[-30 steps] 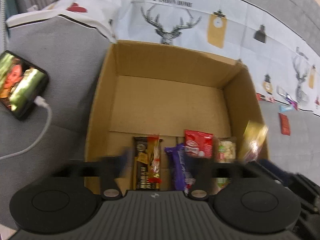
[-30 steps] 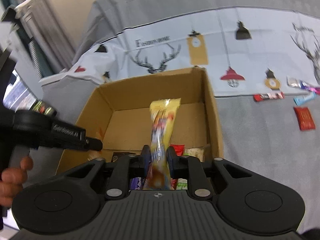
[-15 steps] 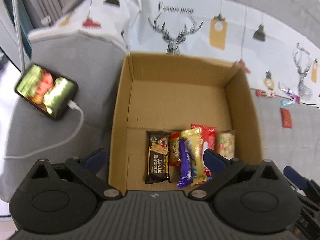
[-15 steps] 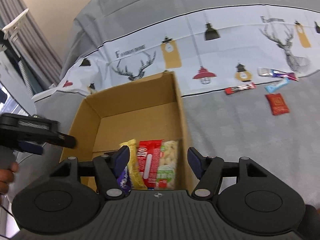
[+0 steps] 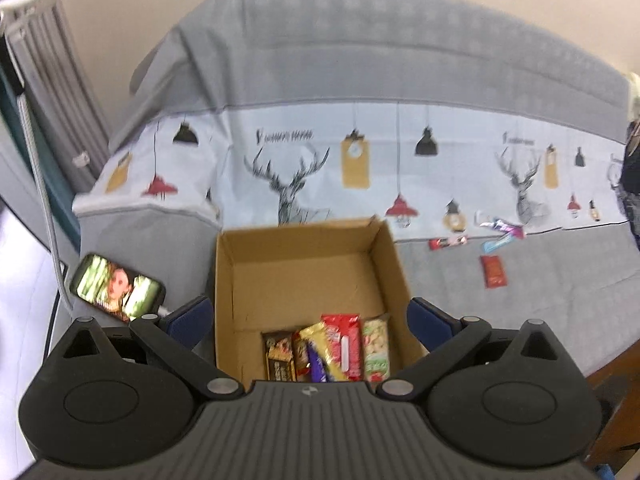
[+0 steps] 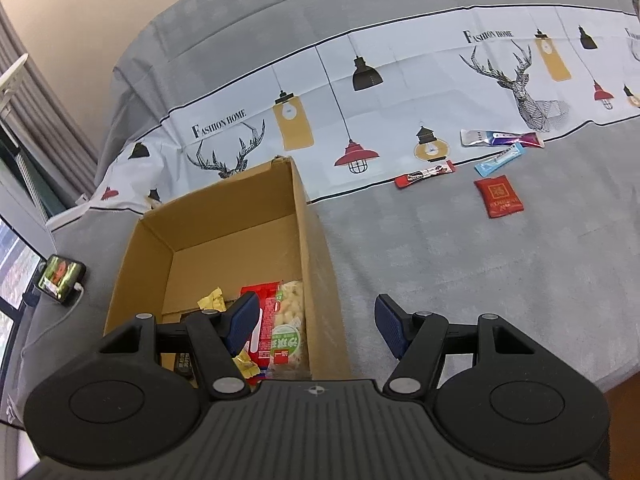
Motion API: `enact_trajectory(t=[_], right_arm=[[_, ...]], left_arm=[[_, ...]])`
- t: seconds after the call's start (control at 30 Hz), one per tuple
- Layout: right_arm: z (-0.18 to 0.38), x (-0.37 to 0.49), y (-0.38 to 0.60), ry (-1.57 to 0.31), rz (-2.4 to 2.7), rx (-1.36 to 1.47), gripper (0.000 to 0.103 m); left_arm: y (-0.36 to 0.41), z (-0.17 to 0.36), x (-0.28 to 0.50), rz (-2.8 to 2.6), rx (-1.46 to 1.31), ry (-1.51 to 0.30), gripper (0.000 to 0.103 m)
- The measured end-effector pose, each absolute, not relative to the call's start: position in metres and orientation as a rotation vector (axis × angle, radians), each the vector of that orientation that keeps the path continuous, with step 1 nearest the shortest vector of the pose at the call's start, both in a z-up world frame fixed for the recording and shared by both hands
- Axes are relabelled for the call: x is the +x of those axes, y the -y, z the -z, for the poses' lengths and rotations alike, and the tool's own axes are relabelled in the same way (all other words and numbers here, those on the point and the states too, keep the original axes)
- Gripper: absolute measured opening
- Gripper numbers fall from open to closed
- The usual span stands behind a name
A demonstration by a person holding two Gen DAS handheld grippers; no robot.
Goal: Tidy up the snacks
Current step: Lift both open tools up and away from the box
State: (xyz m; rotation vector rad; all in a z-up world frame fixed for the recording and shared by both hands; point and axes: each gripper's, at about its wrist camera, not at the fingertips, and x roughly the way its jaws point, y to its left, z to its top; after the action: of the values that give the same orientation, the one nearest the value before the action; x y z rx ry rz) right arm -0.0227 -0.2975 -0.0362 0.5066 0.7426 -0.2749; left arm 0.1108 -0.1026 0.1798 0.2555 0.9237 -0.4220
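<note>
An open cardboard box (image 5: 390, 256) (image 6: 316, 264) sits on the grey sofa. Several snack packs lie in a row at its near end, among them a yellow bar (image 5: 322, 346), a red pack (image 5: 346, 340) (image 6: 266, 320) and a green-white pack (image 5: 376, 346) (image 6: 288, 328). My left gripper (image 5: 310, 318) is open and empty, raised above the box. My right gripper (image 6: 314, 322) is open and empty over the box's right wall. More snacks lie on the sofa to the right: a red square packet (image 6: 498, 196) (image 5: 494, 272), a red stick (image 6: 424, 174), a blue stick (image 6: 500, 158) and a white-purple bar (image 6: 500, 138).
A phone (image 5: 118, 288) (image 6: 60, 276) with a lit screen and a charging cable lies left of the box. A white deer-print cloth (image 6: 400, 92) covers the sofa back. A wooden edge (image 5: 616, 400) shows at the right.
My right gripper opened and dropped the yellow bar into the box, then swung right. My left gripper pulled back and up, away from the box.
</note>
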Motion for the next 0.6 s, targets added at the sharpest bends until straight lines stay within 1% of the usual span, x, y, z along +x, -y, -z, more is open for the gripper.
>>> enact_trajectory(t=[0.43,0.6], right_arm=[[0.020,-0.043,0.304,-0.687,0.294,0.512,0.066],[0.013,-0.054,0.304,-0.659,0.297,0.515,0.066]], left_arm=[[0.096,-0.208,0.072,0.511,0.212,-0.889,0.103],[0.091,-0.209,0.067,0.491,0.210,-0.919,0.103]])
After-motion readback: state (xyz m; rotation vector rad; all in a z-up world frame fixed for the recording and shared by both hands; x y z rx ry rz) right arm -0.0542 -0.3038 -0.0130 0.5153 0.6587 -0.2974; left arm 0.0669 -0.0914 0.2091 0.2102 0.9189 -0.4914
